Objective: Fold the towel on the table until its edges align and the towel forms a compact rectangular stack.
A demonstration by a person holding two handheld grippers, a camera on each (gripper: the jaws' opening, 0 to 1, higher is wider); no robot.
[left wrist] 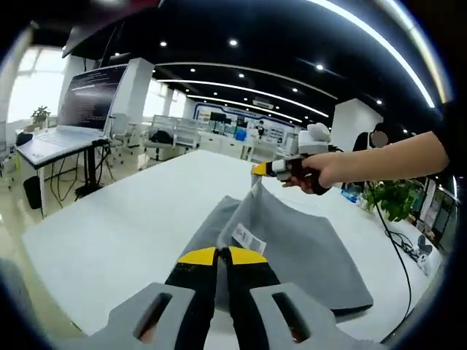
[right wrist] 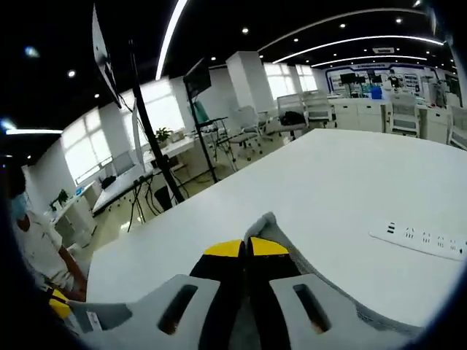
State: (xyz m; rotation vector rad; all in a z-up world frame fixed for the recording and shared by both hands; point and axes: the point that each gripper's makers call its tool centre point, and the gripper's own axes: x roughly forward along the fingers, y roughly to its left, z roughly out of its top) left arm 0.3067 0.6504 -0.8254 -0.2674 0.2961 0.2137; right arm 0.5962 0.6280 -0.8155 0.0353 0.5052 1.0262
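A grey towel point(left wrist: 306, 248) hangs lifted above the white table point(left wrist: 109, 233), stretched between both grippers. In the left gripper view, my left gripper point(left wrist: 222, 256) is shut on the towel's near corner, right by a white label point(left wrist: 248, 238). Further off, a hand holds my right gripper point(left wrist: 264, 169) shut on the towel's far corner. In the right gripper view, my right gripper point(right wrist: 245, 249) pinches a grey towel corner point(right wrist: 265, 223) between its yellow tips. The left gripper point(right wrist: 58, 302) shows at the lower left with the towel edge running to it.
A white power strip point(right wrist: 423, 239) lies on the table point(right wrist: 343, 175) to the right. A desk with a screen point(left wrist: 91, 95) stands off the table's left side, and a green plant point(left wrist: 394, 197) at the right. A person point(right wrist: 33, 244) sits at the left.
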